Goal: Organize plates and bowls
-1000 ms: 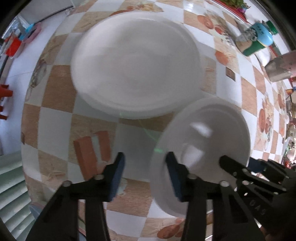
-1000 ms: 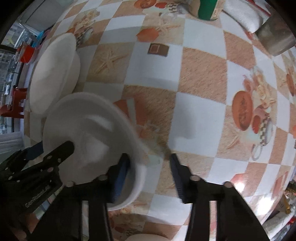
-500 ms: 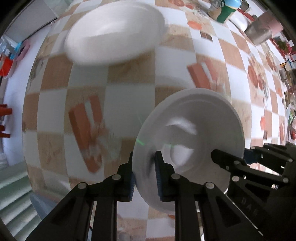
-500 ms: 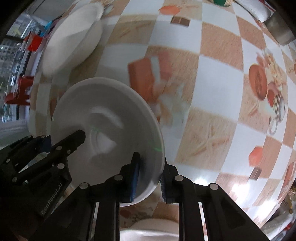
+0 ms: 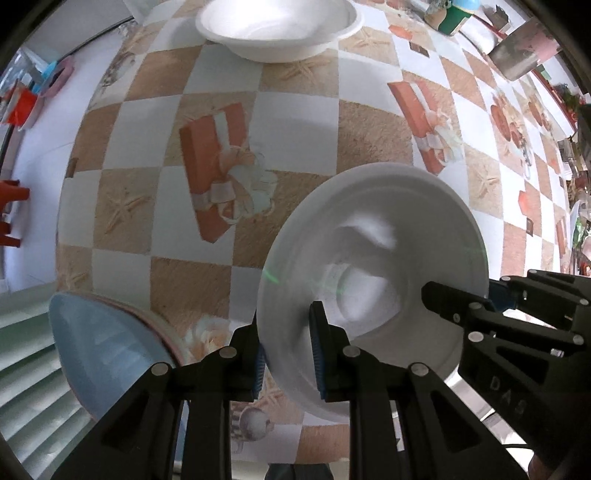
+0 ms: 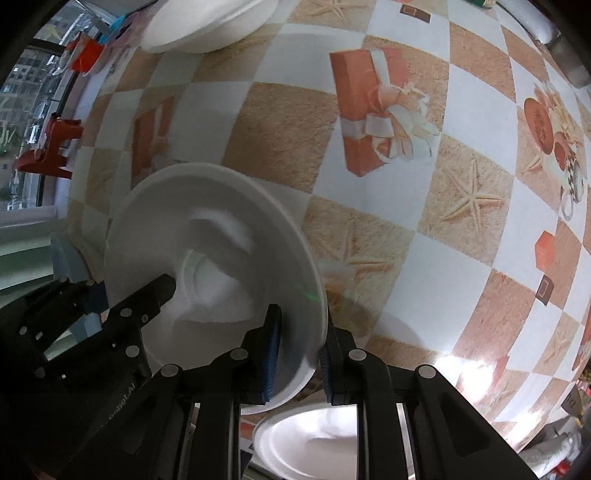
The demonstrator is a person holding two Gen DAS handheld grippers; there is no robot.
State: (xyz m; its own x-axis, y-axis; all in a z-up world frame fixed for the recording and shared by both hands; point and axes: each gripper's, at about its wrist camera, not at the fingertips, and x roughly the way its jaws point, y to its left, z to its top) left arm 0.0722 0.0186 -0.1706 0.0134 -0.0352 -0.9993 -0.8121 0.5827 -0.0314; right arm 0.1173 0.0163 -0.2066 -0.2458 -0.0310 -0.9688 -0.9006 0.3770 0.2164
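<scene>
Both cameras looked almost straight down, each along its own gripper fingers, from close above the checked tablecloth (image 5: 295, 122). The left wrist view stood at the left rim of the white bowl (image 5: 373, 266), the right wrist view at its right rim. They shared this bowl (image 6: 214, 258), the far bowl (image 5: 277, 26) and probably the same orange gift-box print, though the fisheye bent the edges.
</scene>
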